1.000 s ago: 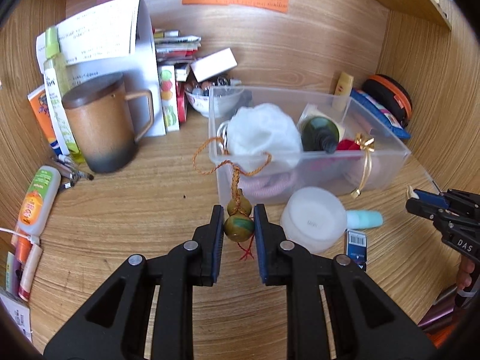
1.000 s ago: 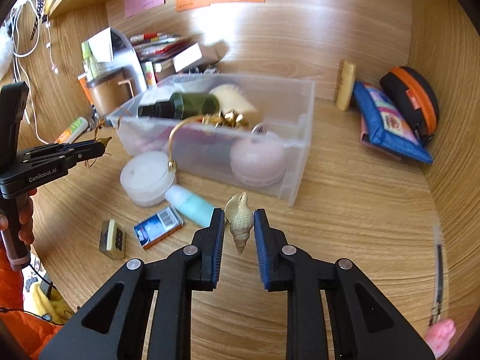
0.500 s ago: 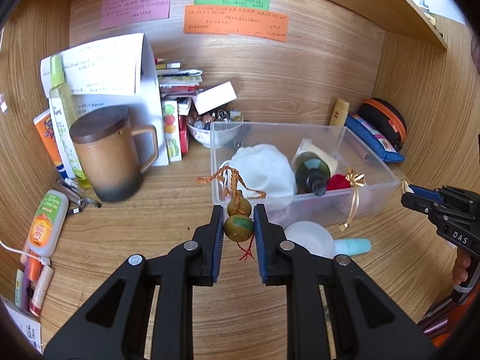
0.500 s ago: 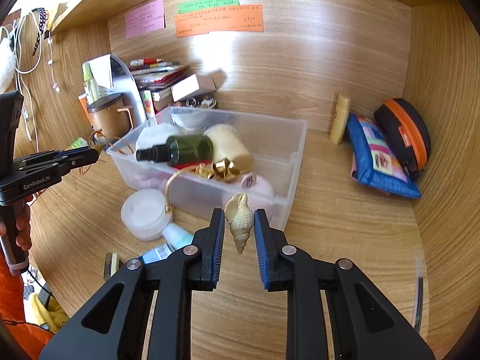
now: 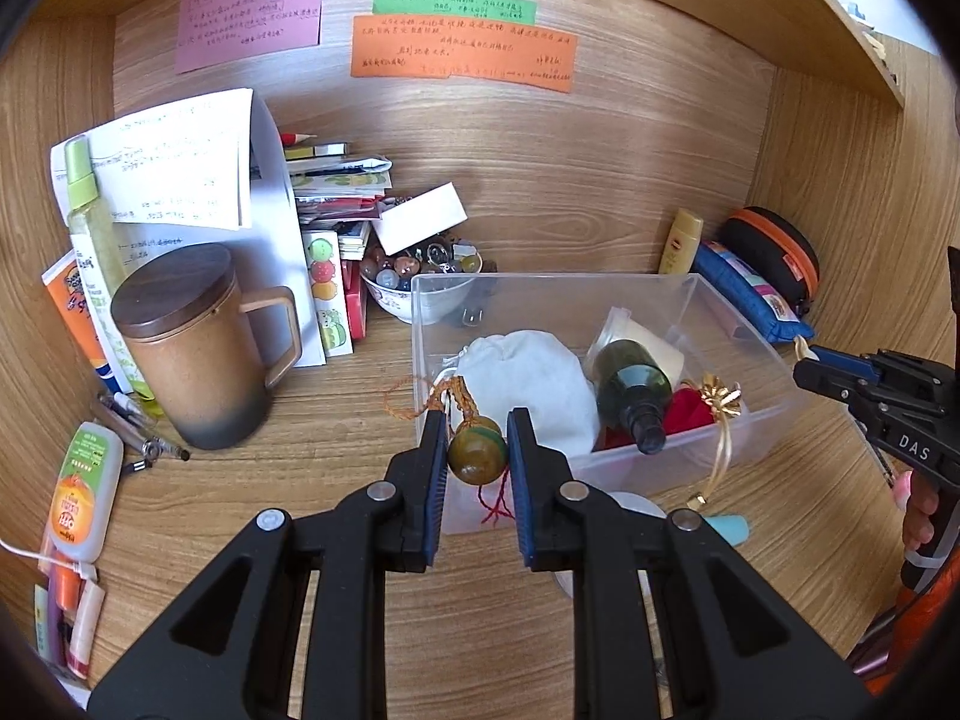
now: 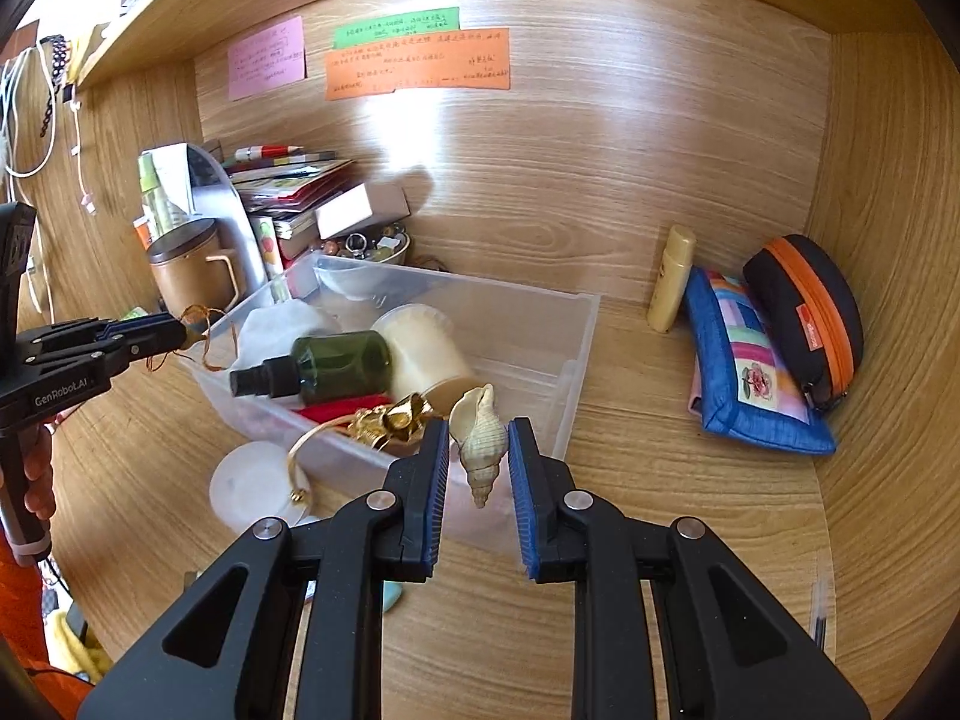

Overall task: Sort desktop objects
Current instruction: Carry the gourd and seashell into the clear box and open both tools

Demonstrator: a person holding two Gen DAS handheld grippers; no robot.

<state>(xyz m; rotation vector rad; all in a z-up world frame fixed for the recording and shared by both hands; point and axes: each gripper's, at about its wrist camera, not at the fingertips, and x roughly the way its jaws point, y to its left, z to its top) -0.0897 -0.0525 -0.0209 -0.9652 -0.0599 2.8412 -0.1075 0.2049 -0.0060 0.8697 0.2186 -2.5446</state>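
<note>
My left gripper [image 5: 477, 456] is shut on a green-brown gourd charm [image 5: 477, 457] with an orange cord and red tassel, held above the near left corner of the clear plastic bin [image 5: 762, 420]. My right gripper [image 6: 478, 450] is shut on a cream spiral seashell [image 6: 480, 441], held above the bin's near right rim [image 6: 576, 372]. The bin holds a white pouch [image 5: 528, 372], a green spray bottle [image 5: 636, 396], a cream jar [image 6: 420, 342] and a gold ribbon [image 5: 720, 396]. Each gripper shows in the other's view: the left [image 6: 174, 333], the right [image 5: 807, 367].
A brown lidded mug [image 5: 192, 348], papers, books and a bowl of beads [image 5: 420, 276] stand at the back left. A blue pouch [image 6: 744, 372], an orange-zip case [image 6: 804, 312] and a yellow tube [image 6: 672, 276] lie at the right. A white round lid [image 6: 252, 486] lies before the bin.
Both grippers have risen and moved toward the bin, each still holding its object. The gourd now hangs over the bin's left corner and the shell over its right rim.
</note>
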